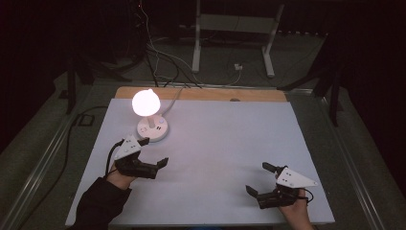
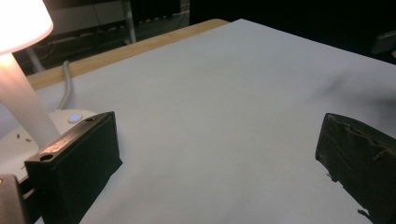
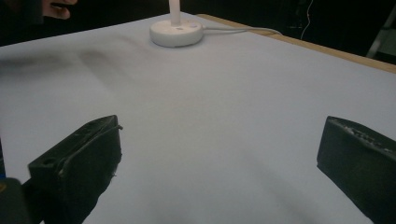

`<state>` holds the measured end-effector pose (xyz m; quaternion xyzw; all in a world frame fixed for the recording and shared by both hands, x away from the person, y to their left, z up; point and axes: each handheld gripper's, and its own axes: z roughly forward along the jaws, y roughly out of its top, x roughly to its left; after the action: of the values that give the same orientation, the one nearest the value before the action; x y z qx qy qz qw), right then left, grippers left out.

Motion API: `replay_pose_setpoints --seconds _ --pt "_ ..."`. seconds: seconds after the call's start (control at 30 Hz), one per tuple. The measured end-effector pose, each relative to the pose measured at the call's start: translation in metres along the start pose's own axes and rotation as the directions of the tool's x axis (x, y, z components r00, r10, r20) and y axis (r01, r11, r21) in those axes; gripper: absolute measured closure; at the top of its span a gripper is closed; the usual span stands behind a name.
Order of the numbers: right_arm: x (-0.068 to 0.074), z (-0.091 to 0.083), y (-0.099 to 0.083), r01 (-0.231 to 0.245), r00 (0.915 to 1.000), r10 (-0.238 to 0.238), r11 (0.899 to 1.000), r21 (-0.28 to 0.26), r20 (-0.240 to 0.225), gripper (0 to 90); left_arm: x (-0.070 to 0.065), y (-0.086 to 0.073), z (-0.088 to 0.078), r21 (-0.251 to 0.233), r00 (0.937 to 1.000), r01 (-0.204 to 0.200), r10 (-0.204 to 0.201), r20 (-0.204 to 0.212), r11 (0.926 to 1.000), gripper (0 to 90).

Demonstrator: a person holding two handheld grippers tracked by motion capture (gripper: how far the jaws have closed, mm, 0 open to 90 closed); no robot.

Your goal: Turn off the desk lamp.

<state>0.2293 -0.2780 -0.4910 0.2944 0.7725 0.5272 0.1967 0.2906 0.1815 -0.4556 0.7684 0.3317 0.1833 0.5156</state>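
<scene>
Two black handheld grippers hover low over the pale sheet-covered tabletop (image 1: pixel 215 143), both with jaws spread wide and holding nothing. The left gripper (image 1: pixel 154 152) sits just beside the round base of a small lit white table lamp (image 1: pixel 152 125); the right gripper (image 1: pixel 259 178) is well apart, near the front edge.

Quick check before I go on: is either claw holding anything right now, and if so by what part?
Nothing is held. The left claw and the right claw both stand open over the white table cover; the lit lamp stands free beside the left one.
</scene>
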Motion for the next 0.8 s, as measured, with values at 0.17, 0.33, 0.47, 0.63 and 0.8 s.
replay_pose_setpoints --seconds 0.17,0.33,0.47,0.63,0.8 --pt "0.0 -0.001 0.0 -0.01 0.9999 0.01 1.0 -0.008 -0.004 0.0 0.006 0.0 0.01 0.004 0.9994 0.022 -0.022 -0.026 0.9997 0.4" --pt "-0.001 -0.001 0.0 -0.011 0.9999 0.011 1.0 -0.009 -0.002 0.0 0.012 0.002 0.018 0.013 0.9984 0.053 -0.053 -0.022 0.9985 0.5" --pt "-0.001 -0.001 0.0 -0.006 1.0 0.006 1.0 -0.009 -0.002 0.0 0.02 0.003 0.026 0.035 0.9916 0.096 -0.093 -0.09 0.9948 0.5" --pt "-0.001 -0.001 0.0 -0.006 1.0 0.006 1.0 -0.01 -0.004 0.0 0.025 0.003 0.032 0.043 0.9856 0.101 -0.094 -0.141 0.994 0.5" --pt "-0.001 -0.002 0.0 -0.007 1.0 0.007 1.0 -0.011 -0.005 0.0 0.032 0.004 0.038 0.054 0.9726 0.125 -0.112 -0.204 0.9906 3.4"
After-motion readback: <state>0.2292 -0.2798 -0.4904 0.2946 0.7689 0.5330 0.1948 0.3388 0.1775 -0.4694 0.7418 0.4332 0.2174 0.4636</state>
